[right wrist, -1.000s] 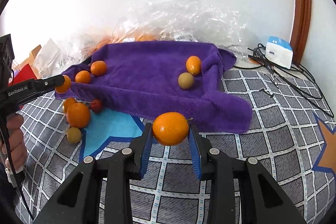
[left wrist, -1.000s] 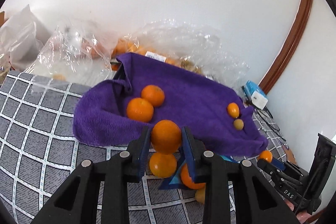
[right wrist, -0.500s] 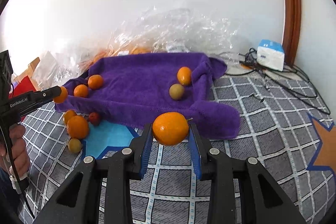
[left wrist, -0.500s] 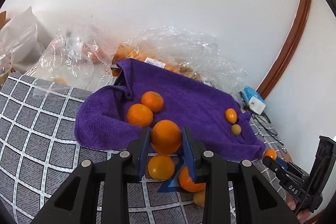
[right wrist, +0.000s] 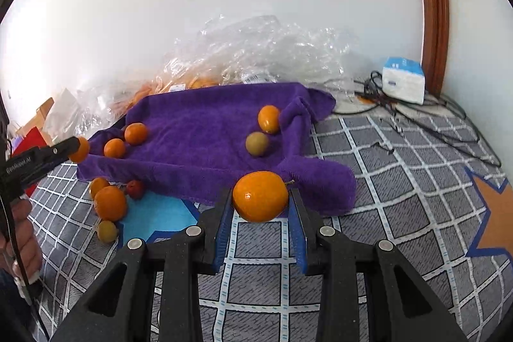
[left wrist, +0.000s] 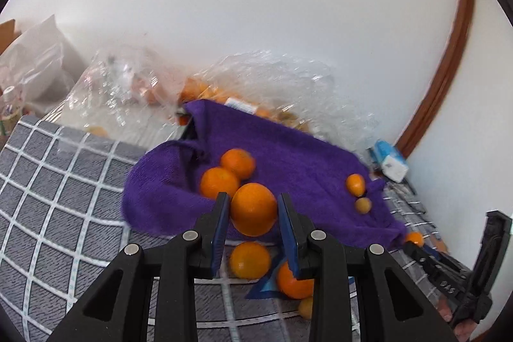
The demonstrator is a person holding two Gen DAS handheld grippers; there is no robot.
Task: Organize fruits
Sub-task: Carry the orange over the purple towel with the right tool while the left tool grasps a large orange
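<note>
Your left tongs are clenched on a round orange, held in the air just over the near hem of the purple towel. Your right tongs are likewise clamped on a smaller orange fruit with a short stem, hanging in front of the towel's near right corner.

Landmark: the purple towel. On it, toward its left side, sit two oranges touching each other; toward its right side sit a small orange kumquat-like fruit and a dull yellow-green one just beside it. Off the towel, just in front of its left hem, more loose fruit lies on the checked mat.

Judging by looks, both held fruits are firm, light and round, with waxy skin, so they can squirt out if you pinch off-centre. Both sets of pads already bear on the widest part, which is where you want them. Squeeze only enough to hold; harder pressure would likely bruise the peel. The towel is soft and rumpled, so a fruit set down there should settle, though it may roll toward a dip or the other fruits.
</note>
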